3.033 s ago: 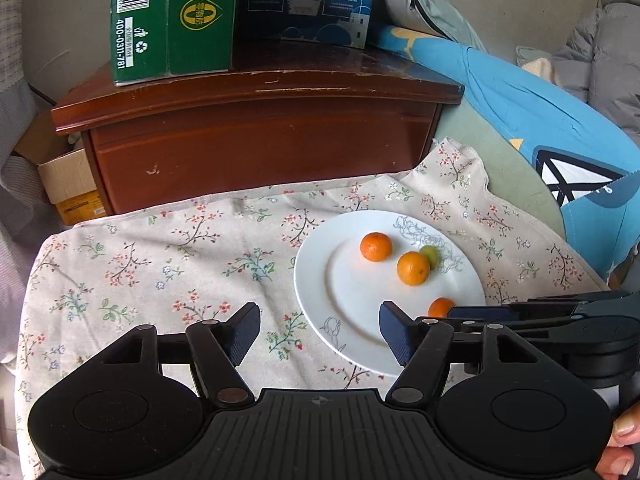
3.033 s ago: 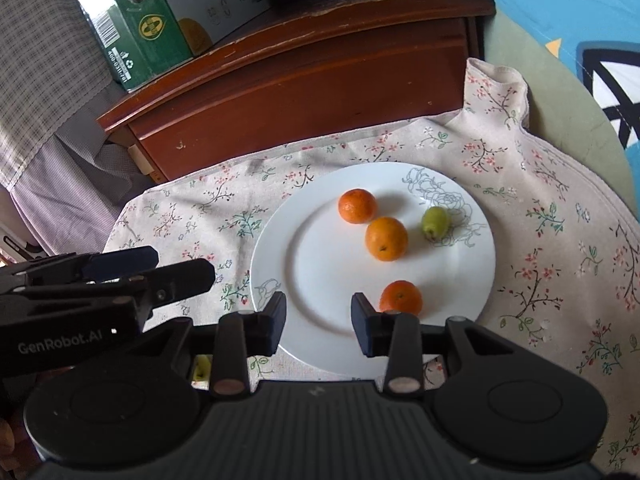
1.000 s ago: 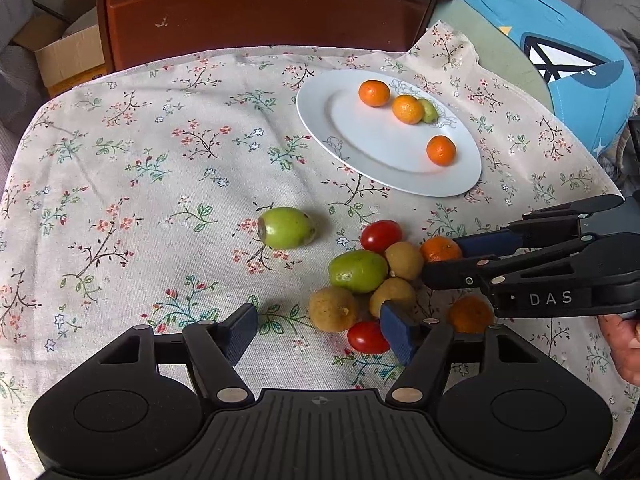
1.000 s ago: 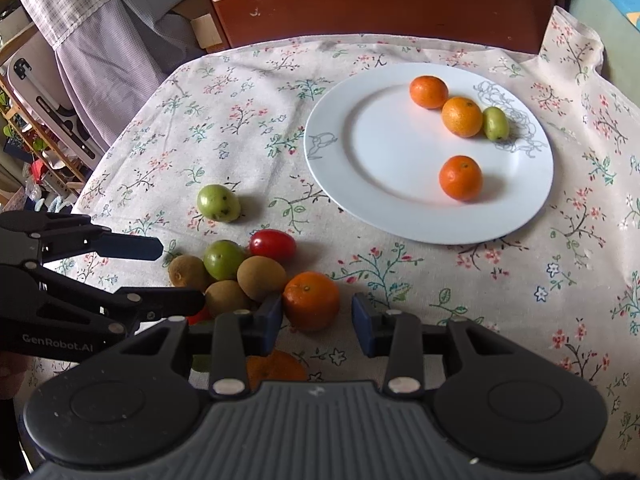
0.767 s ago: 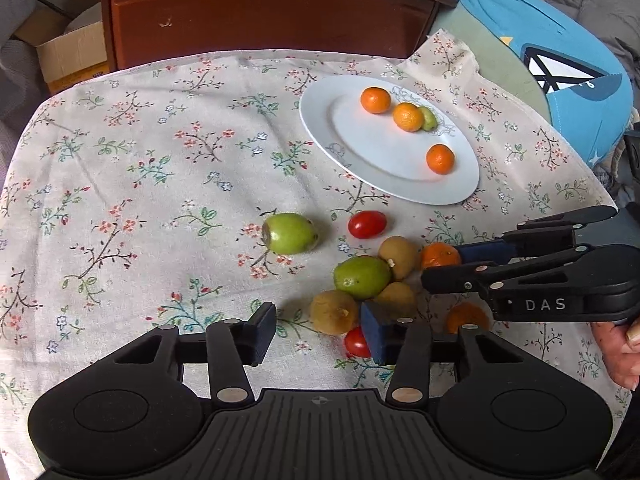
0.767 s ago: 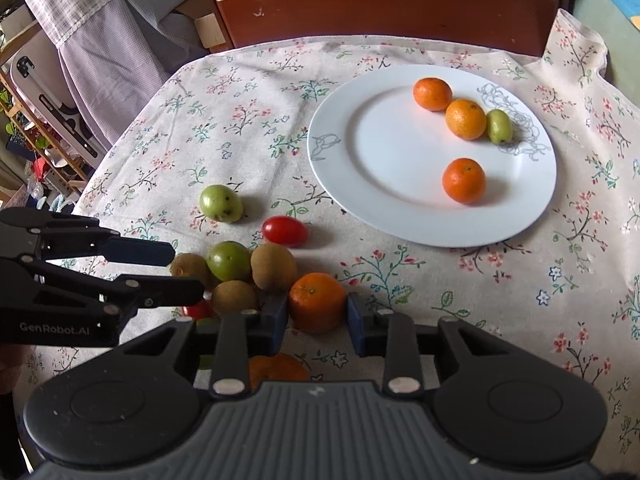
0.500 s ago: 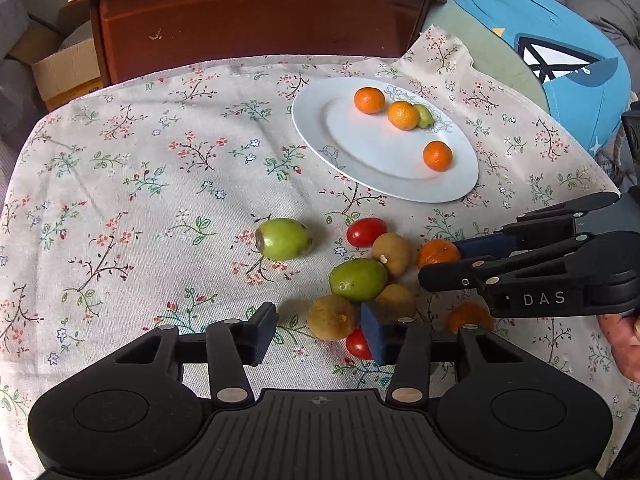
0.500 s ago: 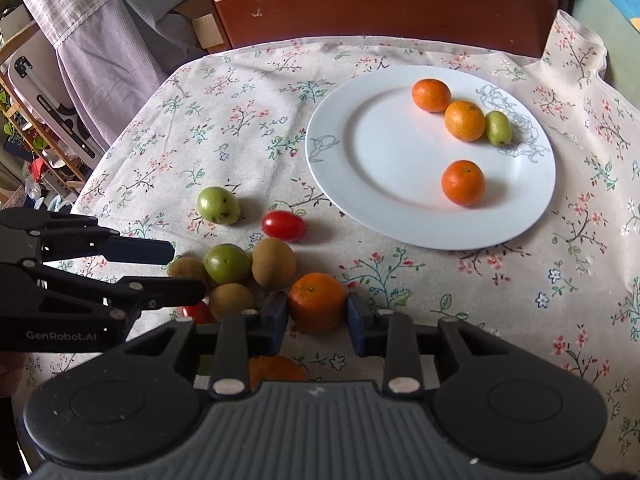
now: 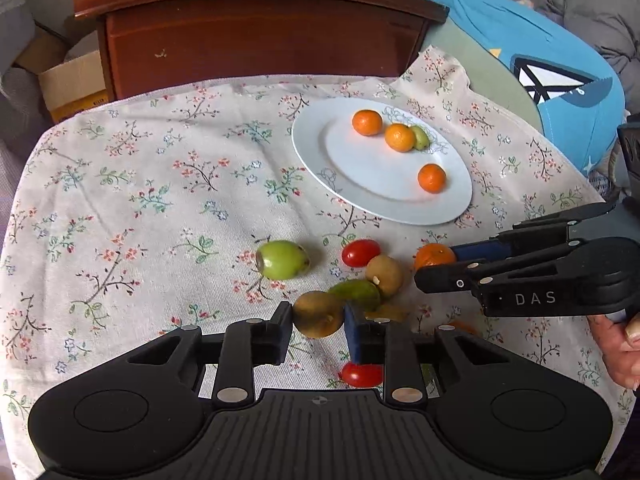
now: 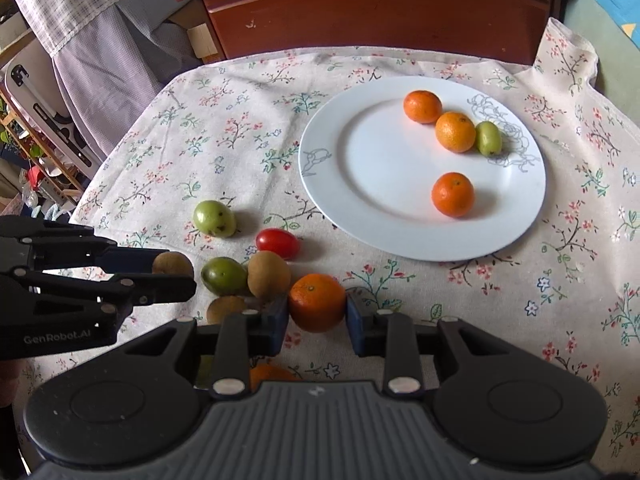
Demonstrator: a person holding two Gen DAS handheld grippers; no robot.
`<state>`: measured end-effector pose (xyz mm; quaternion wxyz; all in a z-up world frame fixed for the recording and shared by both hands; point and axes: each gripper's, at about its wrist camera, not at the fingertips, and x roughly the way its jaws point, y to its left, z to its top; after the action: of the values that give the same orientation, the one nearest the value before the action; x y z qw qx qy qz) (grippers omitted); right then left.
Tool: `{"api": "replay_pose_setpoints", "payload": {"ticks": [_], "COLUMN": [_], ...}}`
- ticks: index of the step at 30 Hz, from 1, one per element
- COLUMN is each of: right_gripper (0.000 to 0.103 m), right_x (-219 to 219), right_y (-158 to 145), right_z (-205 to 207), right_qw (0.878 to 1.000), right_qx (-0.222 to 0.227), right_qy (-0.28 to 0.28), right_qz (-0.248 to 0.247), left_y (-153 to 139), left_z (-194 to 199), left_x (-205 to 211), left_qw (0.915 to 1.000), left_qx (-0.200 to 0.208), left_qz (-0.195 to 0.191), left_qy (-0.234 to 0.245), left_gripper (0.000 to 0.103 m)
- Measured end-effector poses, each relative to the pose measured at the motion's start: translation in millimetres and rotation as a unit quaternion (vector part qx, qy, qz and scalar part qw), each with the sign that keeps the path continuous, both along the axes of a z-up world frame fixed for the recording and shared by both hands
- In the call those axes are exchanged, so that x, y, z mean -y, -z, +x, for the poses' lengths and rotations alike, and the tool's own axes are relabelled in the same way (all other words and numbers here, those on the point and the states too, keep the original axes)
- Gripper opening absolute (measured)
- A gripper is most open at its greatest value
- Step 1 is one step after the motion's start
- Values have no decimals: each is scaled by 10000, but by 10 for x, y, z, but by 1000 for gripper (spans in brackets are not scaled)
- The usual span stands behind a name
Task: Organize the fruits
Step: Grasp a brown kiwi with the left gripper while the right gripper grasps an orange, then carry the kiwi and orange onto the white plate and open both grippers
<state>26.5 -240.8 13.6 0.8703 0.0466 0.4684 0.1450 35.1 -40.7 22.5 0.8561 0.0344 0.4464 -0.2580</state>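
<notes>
My left gripper [image 9: 317, 324] is shut on a brown kiwi [image 9: 318, 314] and holds it over the fruit pile; it also shows in the right wrist view [image 10: 172, 264]. My right gripper [image 10: 317, 316] is shut on an orange tangerine [image 10: 317, 301], seen from the left wrist view too [image 9: 434, 255]. A white plate [image 10: 372, 184] holds three tangerines and a small green fruit [image 10: 488, 138]. On the cloth lie a green fruit [image 10: 214, 218], a red tomato [image 10: 277, 242], another green fruit [image 10: 223, 275] and a kiwi [image 10: 269, 274].
A floral cloth [image 9: 120, 200] covers the table. A dark wooden cabinet [image 9: 256, 36] stands behind it. A blue cushion [image 9: 532, 64] lies at the right. Another tomato [image 9: 361, 374] and a tangerine [image 10: 268, 374] lie under the grippers. A cardboard box [image 9: 68, 84] sits at the left.
My left gripper has closed on the brown kiwi and lifted it from the pile. My right gripper has closed tight on the tangerine. Both wrist views have moved in slightly.
</notes>
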Motion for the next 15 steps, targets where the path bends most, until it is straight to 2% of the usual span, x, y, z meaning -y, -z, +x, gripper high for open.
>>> {"api": "replay_pose_setpoints", "payload": {"ticks": [7,11,15], "right_gripper": [31,30,31], "right_x": [69,174,315], "right_y": [-206,-350,-391], "right_z": [-9,3,46], "right_qw": [9994,9980,9963], "right_qx": [289,526,568], "right_qy": [82,256,614], "right_qz": [159,251,176], "left_y": [-260,-378,-400], "left_z": [3,82,175], "left_x": [-48,-46,41], "left_qw": [9971,9944,9927], "left_qx": [714,859,983], "left_qz": [-127,-527,-639], "left_qy": [-237,-303,-282], "left_gripper": [25,25,25]}}
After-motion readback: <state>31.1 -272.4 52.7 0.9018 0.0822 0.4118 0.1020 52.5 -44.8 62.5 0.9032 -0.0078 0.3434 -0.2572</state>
